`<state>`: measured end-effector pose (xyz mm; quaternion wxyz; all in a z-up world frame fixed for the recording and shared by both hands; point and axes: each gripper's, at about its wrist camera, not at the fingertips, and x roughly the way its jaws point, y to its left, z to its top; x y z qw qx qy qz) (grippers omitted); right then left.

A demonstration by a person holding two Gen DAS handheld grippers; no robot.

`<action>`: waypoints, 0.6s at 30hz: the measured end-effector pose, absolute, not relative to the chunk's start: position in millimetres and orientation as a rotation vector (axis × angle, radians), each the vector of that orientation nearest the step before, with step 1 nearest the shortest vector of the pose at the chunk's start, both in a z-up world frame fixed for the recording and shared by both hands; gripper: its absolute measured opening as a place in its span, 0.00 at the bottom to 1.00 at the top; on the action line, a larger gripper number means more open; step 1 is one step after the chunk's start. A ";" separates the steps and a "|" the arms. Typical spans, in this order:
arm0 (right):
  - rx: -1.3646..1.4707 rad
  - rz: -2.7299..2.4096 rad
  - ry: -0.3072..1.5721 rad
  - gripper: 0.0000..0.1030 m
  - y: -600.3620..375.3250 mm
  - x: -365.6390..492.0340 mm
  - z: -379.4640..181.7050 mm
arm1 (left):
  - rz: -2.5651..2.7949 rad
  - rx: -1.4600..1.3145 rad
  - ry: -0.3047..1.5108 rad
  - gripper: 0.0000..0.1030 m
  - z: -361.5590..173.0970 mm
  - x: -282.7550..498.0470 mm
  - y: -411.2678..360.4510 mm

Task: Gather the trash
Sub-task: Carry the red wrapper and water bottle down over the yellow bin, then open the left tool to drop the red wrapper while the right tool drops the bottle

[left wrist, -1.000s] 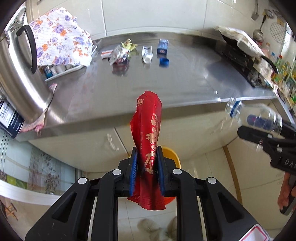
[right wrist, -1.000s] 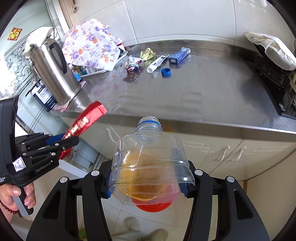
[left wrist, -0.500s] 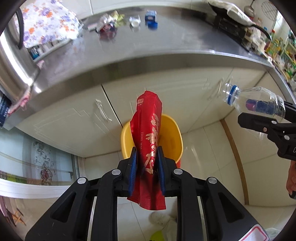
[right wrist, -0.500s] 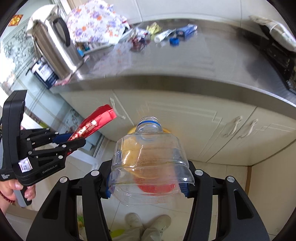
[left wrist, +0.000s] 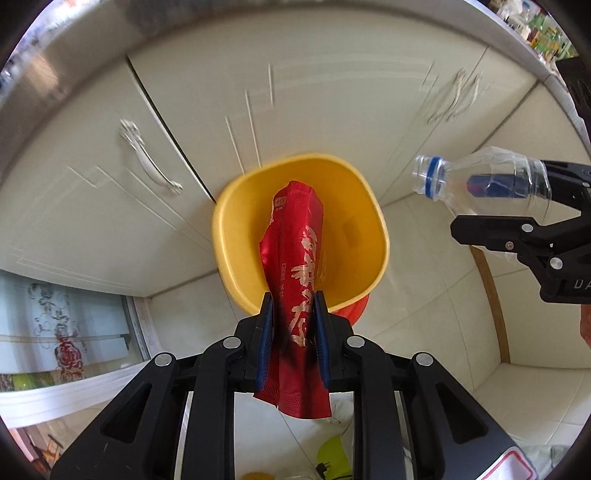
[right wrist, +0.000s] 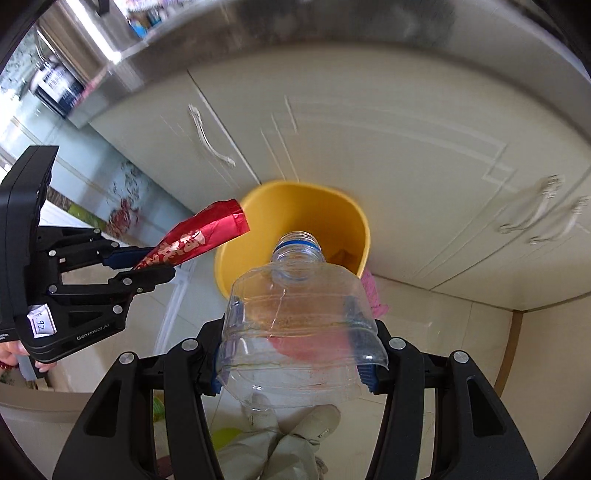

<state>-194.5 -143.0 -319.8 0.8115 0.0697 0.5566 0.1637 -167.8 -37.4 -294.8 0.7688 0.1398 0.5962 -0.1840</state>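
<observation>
The left hand-held gripper clamps a crinkled red foil wrapper, and the right hand-held gripper clamps a clear plastic bottle; both aim into the yellow plastic bin for dropping.

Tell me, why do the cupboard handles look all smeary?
Left wrist view: motion blur streaks the cupboard handles, while the red wrapper stays sharp. Right wrist view: the handles and counter edge smear too; the clear bottle stays crisp. The fisheye lens bends the doors.
</observation>
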 end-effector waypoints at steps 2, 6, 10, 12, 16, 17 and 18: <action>0.144 0.364 1.215 0.54 -139.7 -185.3 -336.3 | -0.412 0.305 1.316 0.20 -311.2 -160.6 -36.1; 0.154 0.394 1.294 0.55 -133.9 -162.6 -378.3 | -0.431 0.313 1.362 0.22 -339.4 -147.6 -34.2; 0.141 0.405 1.352 0.55 -127.9 -146.7 -406.1 | -0.438 0.312 1.416 0.22 -363.1 -133.2 -32.7; 0.128 0.410 1.370 0.55 -126.1 -139.9 -416.1 | -0.441 0.312 1.437 0.22 -371.9 -129.8 -30.8; 0.125 0.409 1.392 0.56 -119.1 -128.1 -431.4 | -0.446 0.320 1.458 0.22 -381.1 -124.9 -32.6; 0.128 0.409 1.394 0.56 -119.0 -125.9 -435.5 | -0.446 0.321 1.460 0.23 -382.4 -123.9 -32.6; 0.131 0.409 1.396 0.56 -119.7 -123.5 -438.6 | -0.447 0.319 1.462 0.23 -383.3 -123.1 -33.0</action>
